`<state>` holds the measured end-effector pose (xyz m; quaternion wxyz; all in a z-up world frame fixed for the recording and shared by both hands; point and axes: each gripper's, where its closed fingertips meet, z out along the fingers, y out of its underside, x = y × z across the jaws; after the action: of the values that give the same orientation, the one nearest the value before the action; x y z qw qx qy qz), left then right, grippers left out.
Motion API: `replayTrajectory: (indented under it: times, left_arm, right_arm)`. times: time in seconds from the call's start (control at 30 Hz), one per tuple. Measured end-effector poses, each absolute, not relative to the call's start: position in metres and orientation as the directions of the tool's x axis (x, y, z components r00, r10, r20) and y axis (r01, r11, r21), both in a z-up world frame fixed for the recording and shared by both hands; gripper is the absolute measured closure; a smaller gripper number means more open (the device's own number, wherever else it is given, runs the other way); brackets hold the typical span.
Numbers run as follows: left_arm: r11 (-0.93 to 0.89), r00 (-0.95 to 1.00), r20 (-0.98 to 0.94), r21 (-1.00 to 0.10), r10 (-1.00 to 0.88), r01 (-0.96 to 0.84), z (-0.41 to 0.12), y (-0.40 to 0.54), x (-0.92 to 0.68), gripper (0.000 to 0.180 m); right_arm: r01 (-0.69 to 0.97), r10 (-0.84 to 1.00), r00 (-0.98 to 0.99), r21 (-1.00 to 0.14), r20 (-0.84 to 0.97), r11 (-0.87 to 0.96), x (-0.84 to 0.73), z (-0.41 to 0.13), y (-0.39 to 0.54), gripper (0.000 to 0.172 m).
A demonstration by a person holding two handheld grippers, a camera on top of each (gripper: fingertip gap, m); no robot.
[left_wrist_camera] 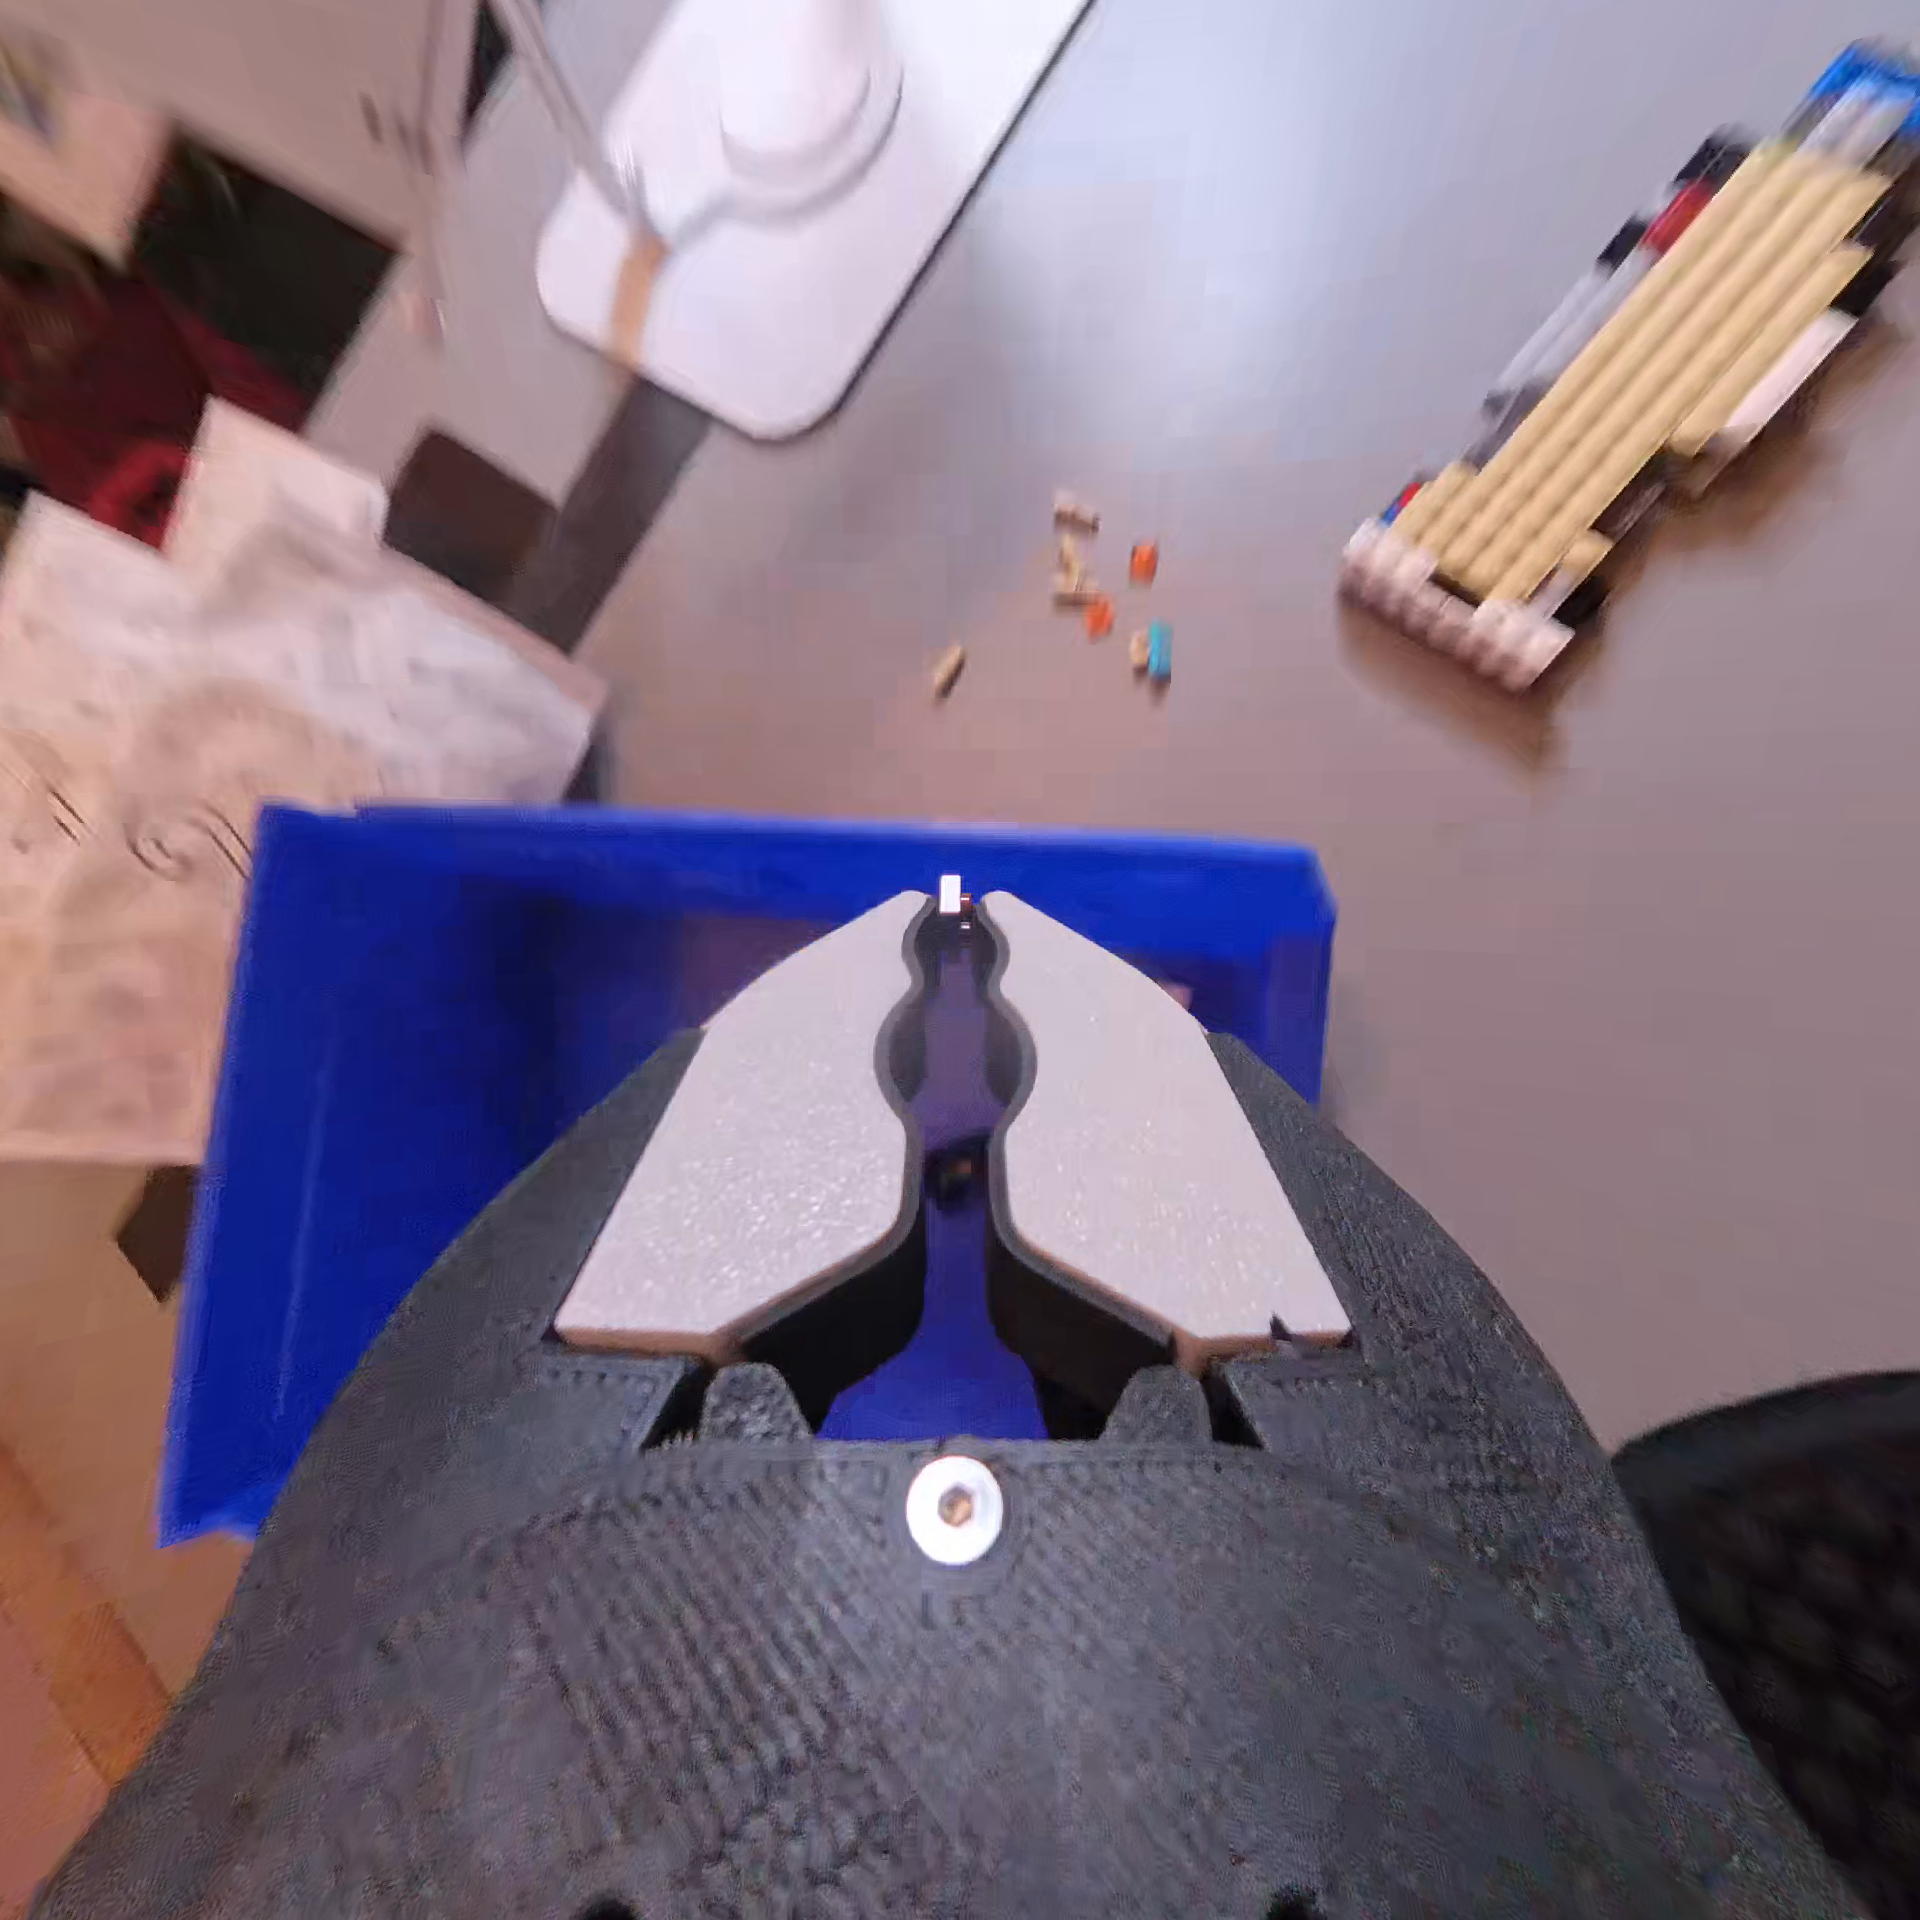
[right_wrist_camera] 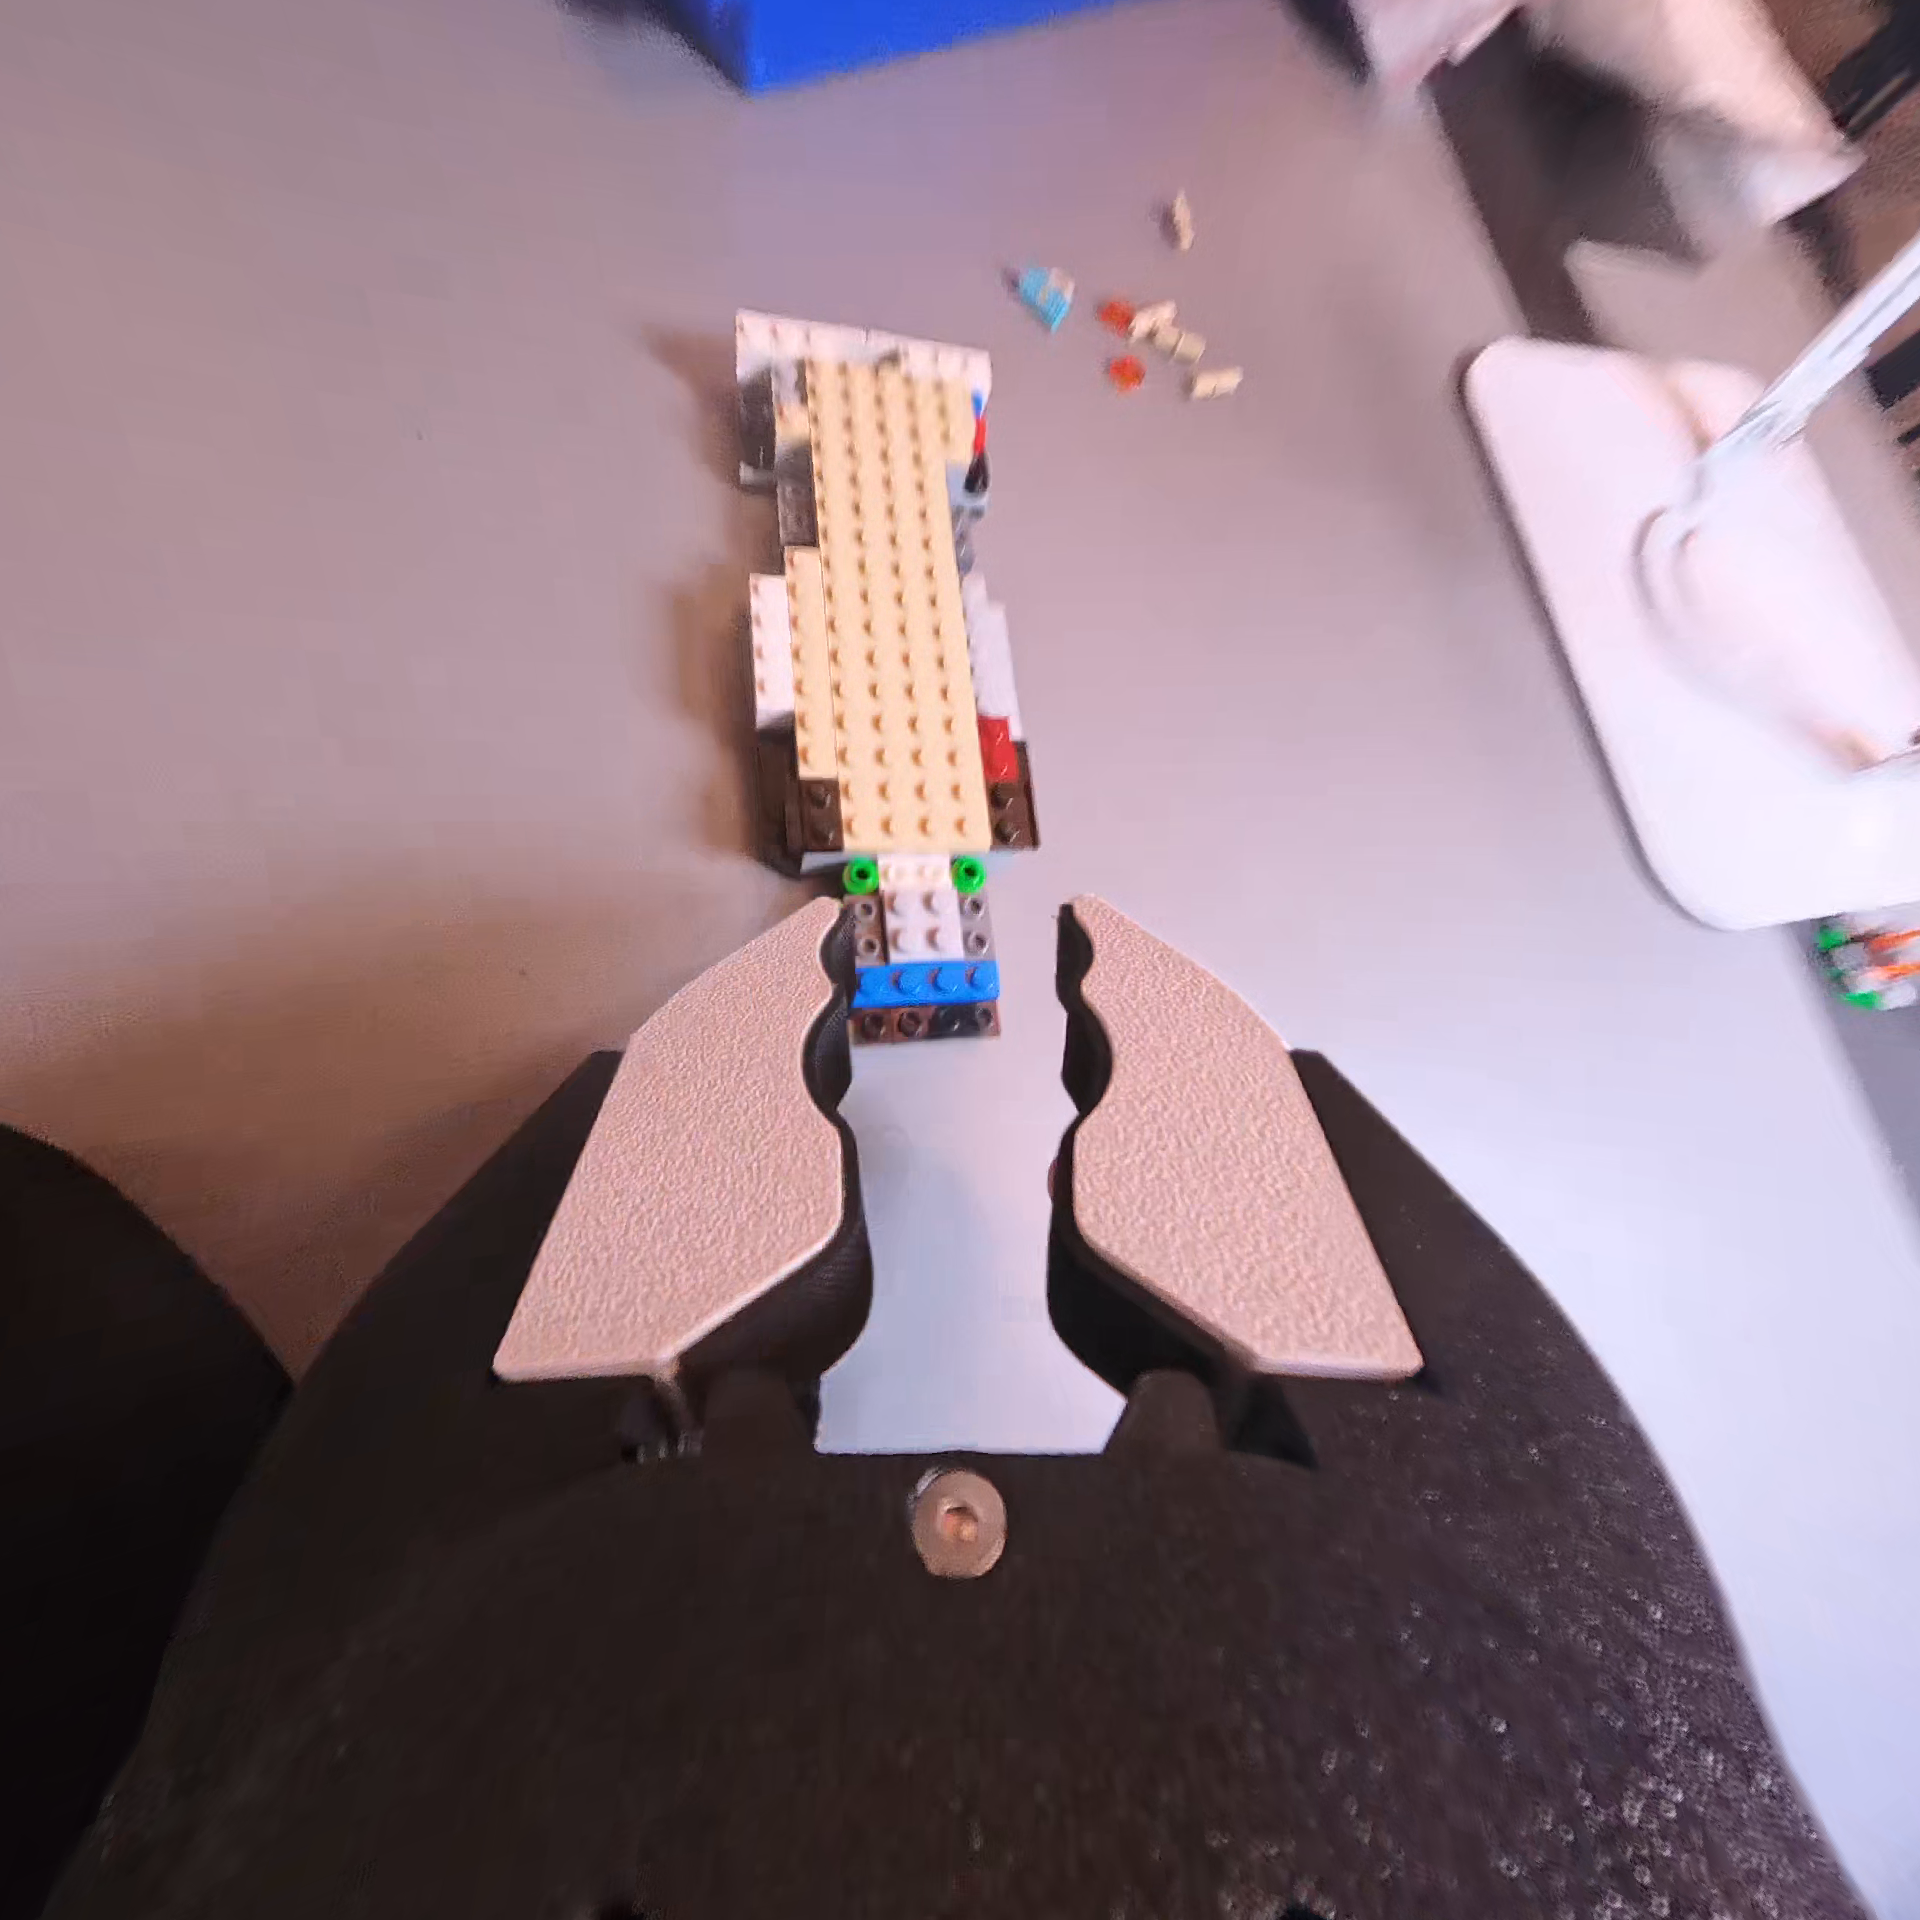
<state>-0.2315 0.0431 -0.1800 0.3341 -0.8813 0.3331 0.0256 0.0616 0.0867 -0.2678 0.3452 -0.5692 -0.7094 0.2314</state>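
Between my left hand-held gripper point(left_wrist_camera: 954, 906) fingertips, nearly closed, sits a tiny white piece point(left_wrist_camera: 948, 894), above the blue bin point(left_wrist_camera: 436, 935). My right hand-held gripper point(right_wrist_camera: 951, 925) stands open around the brick model's point(right_wrist_camera: 894, 623) near end, right pad clear; loose bricks point(right_wrist_camera: 1143, 322) lie beyond.

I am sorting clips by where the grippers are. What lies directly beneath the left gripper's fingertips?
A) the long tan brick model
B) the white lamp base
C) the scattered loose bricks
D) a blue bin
D: the left gripper hangs over the blue bin, its fingertips pinching a tiny white piece, while the tan brick model and loose bricks lie farther off on the table.
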Motion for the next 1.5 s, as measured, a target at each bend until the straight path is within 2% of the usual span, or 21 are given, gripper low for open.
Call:
replayTrajectory:
  times: [0.03,0.1,0.17,0.27,0.37,0.47,0.53,0.63,0.73,0.87,1.03,1.17,1.23,1.3,1.5]
  left_arm:
    - [-0.602,0.793,-0.242,-0.539,-0.559,-0.589,-0.195,0.038,-0.244,0.173]
    - [-0.666,0.812,-0.207,-0.481,-0.545,-0.57,-0.22,0.028,-0.26,0.145]
    - [-0.673,0.794,-0.179,-0.442,-0.581,-0.593,-0.237,0.019,-0.261,0.126]
    - [-0.661,0.765,-0.19,-0.404,-0.615,-0.632,-0.245,0.014,-0.262,0.11]
    - [-0.602,0.733,-0.283,-0.429,-0.618,-0.673,-0.228,0.023,-0.256,0.115]
    - [-0.433,0.656,-0.347,-0.536,-0.67,-0.725,-0.197,0.03,-0.208,0.128]
    - [-0.314,0.569,-0.359,-0.564,-0.74,-0.764,-0.189,0.027,-0.161,0.129]
    - [-0.178,0.41,-0.349,-0.538,-0.843,-0.824,-0.206,0.023,-0.092,0.127]
    - [-0.103,0.267,-0.295,-0.473,-0.917,-0.875,-0.248,0.028,-0.04,0.12]
    - [-0.109,0.193,-0.149,-0.444,-0.97,-0.889,-0.297,0.04,0.0,0.106]
    - [-0.069,0.107,-0.064,-0.436,-0.992,-0.897,-0.306,0.037,0.016,0.11]
    - [-0.063,0.098,-0.063,-0.425,-0.993,-0.903,-0.306,0.037,0.015,0.111]
    - [-0.066,0.103,-0.062,-0.438,-0.993,-0.897,-0.306,0.036,0.016,0.111]
    - [-0.074,0.112,-0.059,-0.449,-0.992,-0.891,-0.306,0.036,0.016,0.111]
    - [-0.135,0.181,-0.051,-0.483,-0.982,-0.865,-0.306,0.036,0.013,0.112]
  right_arm:
    - [0.661,0.974,-0.121,-0.716,0.194,0.225,0.062,-0.274,0.087,0.134]
    - [0.678,0.977,-0.138,-0.704,0.164,0.214,0.061,-0.282,0.084,0.132]
    - [0.687,0.977,-0.149,-0.695,0.15,0.211,0.059,-0.284,0.083,0.132]
    - [0.702,0.979,-0.154,-0.683,0.132,0.202,0.056,-0.286,0.081,0.132]
    - [0.715,0.983,-0.153,-0.675,0.105,0.184,0.054,-0.29,0.08,0.136]
    - [0.722,0.987,-0.139,-0.673,0.086,0.16,0.054,-0.292,0.082,0.144]
    - [0.722,0.987,-0.146,-0.675,0.066,0.152,0.054,-0.292,0.081,0.145]
    - [0.71,0.981,-0.178,-0.68,0.075,0.181,0.053,-0.292,0.075,0.148]
    - [0.701,0.978,-0.198,-0.687,0.071,0.192,0.053,-0.292,0.067,0.148]
    - [0.691,0.977,-0.207,-0.698,0.057,0.187,0.053,-0.291,0.054,0.148]
    - [0.68,0.974,-0.227,-0.713,0.021,0.174,0.055,-0.289,0.04,0.146]
    - [0.731,0.976,-0.217,-0.663,-0.001,0.162,0.059,-0.294,0.044,0.12]
    - [0.743,0.976,-0.218,-0.648,0.0,0.166,0.054,-0.299,0.04,0.116]
    - [0.75,0.98,-0.195,-0.638,0.042,0.176,0.048,-0.299,0.042,0.137]
    - [0.771,0.993,-0.07,-0.627,0.091,0.111,0.048,-0.299,0.042,0.139]
